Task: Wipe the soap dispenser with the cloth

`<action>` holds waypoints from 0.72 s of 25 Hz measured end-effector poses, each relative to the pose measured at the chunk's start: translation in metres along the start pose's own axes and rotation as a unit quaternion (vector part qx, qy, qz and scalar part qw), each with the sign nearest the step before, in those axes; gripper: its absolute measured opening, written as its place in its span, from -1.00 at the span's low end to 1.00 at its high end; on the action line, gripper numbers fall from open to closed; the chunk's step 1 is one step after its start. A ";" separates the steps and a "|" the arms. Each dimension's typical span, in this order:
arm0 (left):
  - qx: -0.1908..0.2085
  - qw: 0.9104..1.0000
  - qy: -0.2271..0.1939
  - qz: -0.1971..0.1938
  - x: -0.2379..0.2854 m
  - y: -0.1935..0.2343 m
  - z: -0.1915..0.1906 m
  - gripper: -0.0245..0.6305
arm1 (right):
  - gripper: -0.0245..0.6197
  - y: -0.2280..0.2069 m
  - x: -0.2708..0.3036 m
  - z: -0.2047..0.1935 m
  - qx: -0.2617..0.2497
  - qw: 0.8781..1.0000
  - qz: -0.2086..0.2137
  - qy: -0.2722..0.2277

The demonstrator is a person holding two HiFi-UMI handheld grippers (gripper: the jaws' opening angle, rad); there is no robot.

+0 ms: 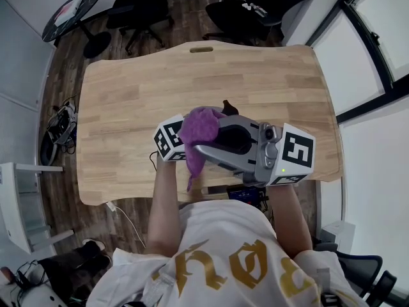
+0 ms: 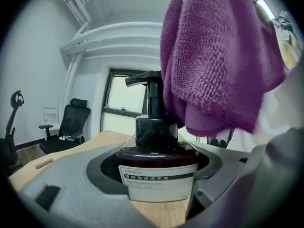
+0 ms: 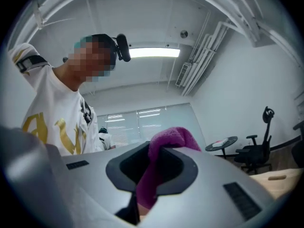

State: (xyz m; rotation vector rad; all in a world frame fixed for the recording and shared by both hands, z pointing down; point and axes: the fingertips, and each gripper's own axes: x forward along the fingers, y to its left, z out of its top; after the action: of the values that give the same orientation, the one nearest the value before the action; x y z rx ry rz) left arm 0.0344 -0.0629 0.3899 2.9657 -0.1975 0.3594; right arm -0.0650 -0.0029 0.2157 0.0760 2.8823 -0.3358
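Observation:
A dark brown soap dispenser (image 2: pixel 156 146) with a white label and a black pump stands upright between the jaws of my left gripper (image 2: pixel 156 194), which is shut on its body. A purple cloth (image 2: pixel 218 61) hangs over the pump's right side and touches it. That cloth (image 3: pixel 164 146) is pinched in my right gripper (image 3: pixel 147 184). In the head view both grippers meet above the table's front edge. There the cloth (image 1: pixel 198 130) covers the bottle, and only the pump tip (image 1: pixel 227 105) shows beside the left gripper's marker cube (image 1: pixel 169 139).
The wooden table (image 1: pixel 211 75) stretches away from me, with black office chairs (image 1: pixel 255 5) and a small round table (image 1: pixel 73 11) beyond it. Windows (image 1: pixel 377 37) run along the right. Cables (image 1: pixel 61 126) lie on the floor at left.

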 end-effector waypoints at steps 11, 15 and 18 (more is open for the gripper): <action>-0.012 1.000 0.009 -0.008 0.005 0.001 -0.006 0.17 | -0.80 -0.033 -0.026 0.023 0.029 0.997 -0.066 -0.035; -0.012 1.000 0.014 -0.011 0.007 0.000 -0.008 0.17 | -0.80 -0.040 -0.036 0.024 -0.001 0.997 -0.077 0.005; -0.007 1.000 0.017 -0.017 0.008 -0.003 -0.008 0.17 | -0.80 -0.055 -0.042 0.017 -0.038 0.992 -0.112 0.046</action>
State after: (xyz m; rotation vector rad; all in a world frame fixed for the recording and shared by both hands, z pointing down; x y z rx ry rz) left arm 0.0410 -0.0595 0.3991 2.9425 -0.1461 0.4014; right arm -0.0245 -0.0610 0.2214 -0.2530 2.9974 -0.2665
